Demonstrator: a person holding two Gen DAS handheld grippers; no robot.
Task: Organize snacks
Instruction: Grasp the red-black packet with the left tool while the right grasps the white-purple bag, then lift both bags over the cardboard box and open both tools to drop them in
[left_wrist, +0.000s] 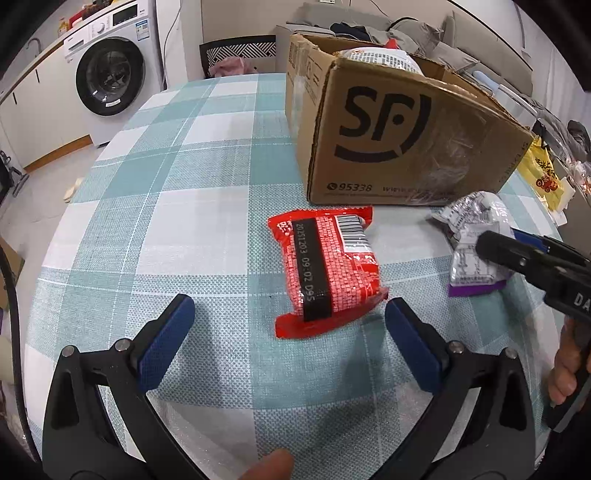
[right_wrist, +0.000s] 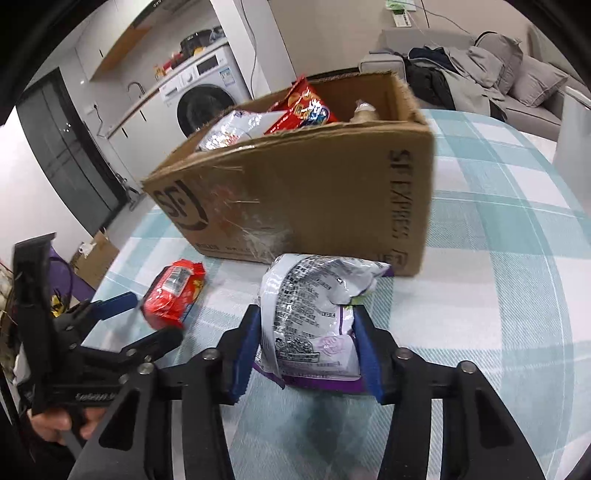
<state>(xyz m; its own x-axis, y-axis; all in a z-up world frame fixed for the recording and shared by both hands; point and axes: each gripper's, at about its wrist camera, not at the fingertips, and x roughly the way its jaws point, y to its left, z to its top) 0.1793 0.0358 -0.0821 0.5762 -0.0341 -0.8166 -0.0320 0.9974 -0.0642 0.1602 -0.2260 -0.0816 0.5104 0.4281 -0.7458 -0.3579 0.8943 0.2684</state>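
Light: bright, even indoor light.
Shadows: soft, beneath the fingers (left_wrist: 170, 332).
Glare: on the silver packet (right_wrist: 310, 314) between the fingers.
Edges: fisheye-bent, dark corners.

Cardboard box (left_wrist: 406, 133) is showing a black "SF" logo and "95338"; its side is reading "SF EXPRESS". Red snack packet (left_wrist: 328, 269) is carrying a barcode and a black strip — "09:02 D95".
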